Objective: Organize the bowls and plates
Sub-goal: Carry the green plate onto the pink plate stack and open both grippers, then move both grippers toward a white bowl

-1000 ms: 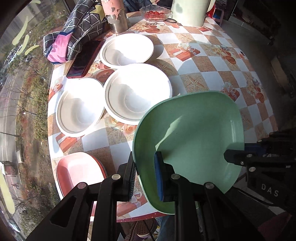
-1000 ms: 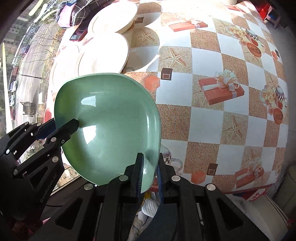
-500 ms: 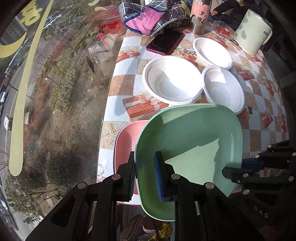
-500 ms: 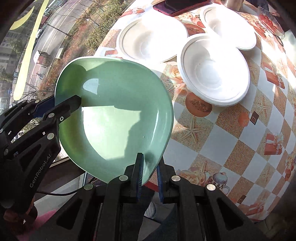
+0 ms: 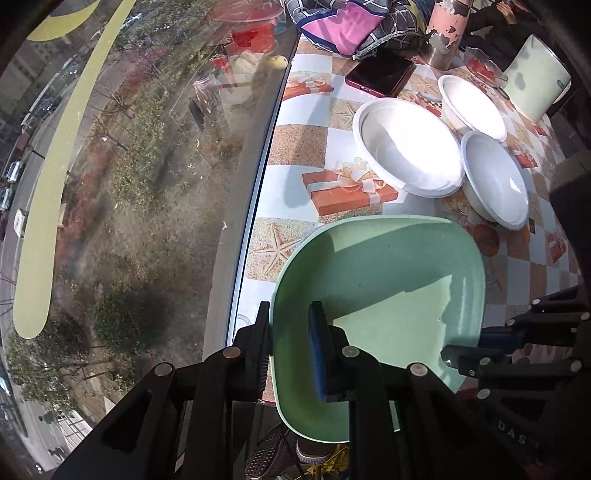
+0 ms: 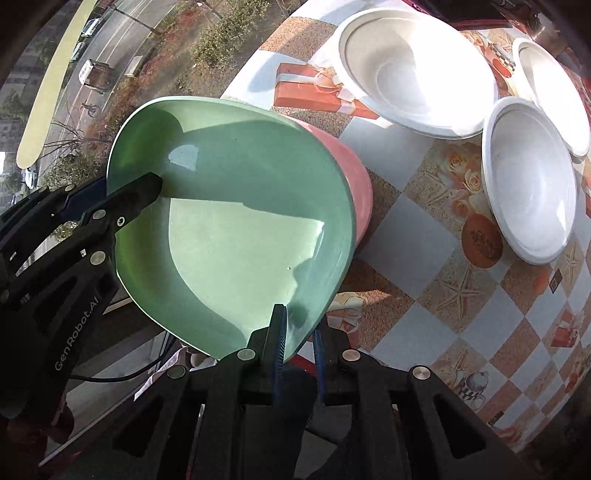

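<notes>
Both grippers hold one green square plate (image 5: 380, 295). My left gripper (image 5: 290, 332) is shut on its near-left rim. My right gripper (image 6: 299, 332) is shut on its near rim, and shows in the left wrist view (image 5: 476, 350) at the plate's right edge. The plate (image 6: 229, 229) hangs just above a pink plate (image 6: 354, 184) at the table's corner by the window, covering most of it. Three white bowls lie beyond: a large one (image 5: 406, 147), one to its right (image 5: 495, 177), one farther back (image 5: 472, 107).
The table has a checkered patterned cloth (image 5: 295, 155) and ends at a window ledge (image 5: 236, 206) on the left. At the back stand a red phone (image 5: 380, 74), a folded cloth (image 5: 343, 26), a pink metal cup (image 5: 447, 33), a glass dish (image 5: 484, 66) and a pale jug (image 5: 535, 77).
Both grippers carried the green plate left toward the table's window corner and over the pink plate, which it now mostly hides. The white bowls have not moved.
</notes>
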### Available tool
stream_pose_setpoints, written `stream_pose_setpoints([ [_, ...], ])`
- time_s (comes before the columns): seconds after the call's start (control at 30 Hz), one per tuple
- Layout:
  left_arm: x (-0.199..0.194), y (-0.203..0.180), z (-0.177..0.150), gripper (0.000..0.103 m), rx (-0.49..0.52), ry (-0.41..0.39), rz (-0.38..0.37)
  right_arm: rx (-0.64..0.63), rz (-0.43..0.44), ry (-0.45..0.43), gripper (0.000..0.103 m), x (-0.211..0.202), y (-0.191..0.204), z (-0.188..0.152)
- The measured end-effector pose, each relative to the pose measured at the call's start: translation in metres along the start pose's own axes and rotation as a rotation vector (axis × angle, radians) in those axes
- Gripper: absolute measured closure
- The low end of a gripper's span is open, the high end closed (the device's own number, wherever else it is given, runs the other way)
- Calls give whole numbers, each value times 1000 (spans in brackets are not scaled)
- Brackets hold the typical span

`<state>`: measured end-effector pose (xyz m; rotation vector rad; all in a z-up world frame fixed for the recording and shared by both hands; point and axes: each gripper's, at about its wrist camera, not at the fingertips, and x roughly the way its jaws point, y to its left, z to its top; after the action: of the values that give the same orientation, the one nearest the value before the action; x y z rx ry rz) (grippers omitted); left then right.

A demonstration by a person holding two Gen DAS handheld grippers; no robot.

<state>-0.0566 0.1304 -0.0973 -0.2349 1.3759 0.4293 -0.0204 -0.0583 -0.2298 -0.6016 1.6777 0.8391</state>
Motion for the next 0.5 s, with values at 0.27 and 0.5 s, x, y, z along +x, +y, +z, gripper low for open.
stream_pose_setpoints([
  [0.27, -29, 9, -4, 28, -70, -127, 21, -6, -12, -67, 40, -34, -20, -19],
  [0.5, -47, -14, 8, 23, -32, -107, -69, 132, -37, -179, 0, -64, -55, -44],
])
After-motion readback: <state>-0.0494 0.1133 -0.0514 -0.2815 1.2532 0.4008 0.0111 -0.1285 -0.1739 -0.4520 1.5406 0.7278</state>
